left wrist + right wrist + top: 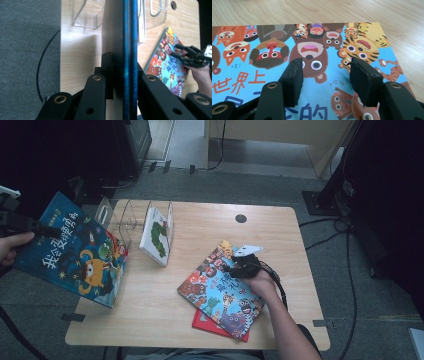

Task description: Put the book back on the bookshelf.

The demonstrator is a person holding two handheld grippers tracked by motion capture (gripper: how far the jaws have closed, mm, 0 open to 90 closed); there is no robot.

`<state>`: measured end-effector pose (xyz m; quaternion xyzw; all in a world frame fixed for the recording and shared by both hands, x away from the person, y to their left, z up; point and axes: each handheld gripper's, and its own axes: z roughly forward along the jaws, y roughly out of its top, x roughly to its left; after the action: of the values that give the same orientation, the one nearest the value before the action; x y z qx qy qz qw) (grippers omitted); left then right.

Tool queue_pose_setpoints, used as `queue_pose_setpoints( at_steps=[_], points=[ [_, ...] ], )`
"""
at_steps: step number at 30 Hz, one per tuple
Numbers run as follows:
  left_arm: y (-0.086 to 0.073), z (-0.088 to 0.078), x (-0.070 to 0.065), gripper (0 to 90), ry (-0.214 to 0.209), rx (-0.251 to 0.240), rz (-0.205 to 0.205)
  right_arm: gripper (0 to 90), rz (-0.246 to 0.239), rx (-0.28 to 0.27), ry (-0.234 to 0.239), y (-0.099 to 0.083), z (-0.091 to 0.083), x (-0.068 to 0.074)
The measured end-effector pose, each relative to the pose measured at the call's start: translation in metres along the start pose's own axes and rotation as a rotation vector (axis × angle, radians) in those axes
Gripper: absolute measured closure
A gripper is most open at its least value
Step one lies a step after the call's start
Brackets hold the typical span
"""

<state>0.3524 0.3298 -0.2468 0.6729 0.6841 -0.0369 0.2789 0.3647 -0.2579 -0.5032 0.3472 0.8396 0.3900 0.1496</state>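
— Where do the two tongs stand?

— The left gripper is off the table's left edge, the person's left hand behind it. Its jaws are clamped on the dark blue monster book, which hangs tilted in the air, its lower corner over the table's left edge. In the left gripper view that book is edge-on, a blue strip running up between the jaws.

— And the right one?

— The right gripper is low over the animal-faces book, jaws spread wide with nothing between them; whether their tips touch the cover I cannot tell. The forearm comes in from the bottom of the high view, the right hand bent at the wrist toward the book's far corner.

— How many books?

— Four: the blue one held up, the animal-faces one flat on the wooden table, a red book lying under it with its corner poking out, and a white caterpillar book.

— Any holder?

— A clear rack at the table's far left. The caterpillar book leans upright in its right-hand slot; the other slots hold nothing.
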Motion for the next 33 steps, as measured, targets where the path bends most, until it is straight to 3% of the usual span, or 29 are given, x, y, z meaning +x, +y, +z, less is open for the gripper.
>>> queue_pose_setpoints(
  at_steps=[8, 12, 19, 26, 33],
  points=[
    [0.014, -0.009, 0.002, 81.7, 0.034, 0.002, -0.003, 44.6, -0.002, -0.010, 0.001, -0.004, -0.003, 0.004],
    [0.022, -0.010, 0.003, 81.7, 0.035, -0.020, -0.009, 44.5, 0.003, -0.008, 0.000, -0.006, -0.005, 0.007],
    [0.041, 0.001, 0.006, 81.8, 0.030, -0.037, -0.010, 45.1, -0.006, -0.014, -0.003, -0.008, -0.008, 0.011],
    [0.061, 0.017, 0.007, 81.9, 0.039, -0.024, -0.010, 44.6, -0.004, -0.013, 0.002, -0.009, -0.009, 0.014],
    [0.076, 0.028, 0.013, 82.0, 0.031, -0.047, -0.022, 43.1, -0.022, -0.010, 0.025, -0.011, -0.010, 0.017]
  ],
)
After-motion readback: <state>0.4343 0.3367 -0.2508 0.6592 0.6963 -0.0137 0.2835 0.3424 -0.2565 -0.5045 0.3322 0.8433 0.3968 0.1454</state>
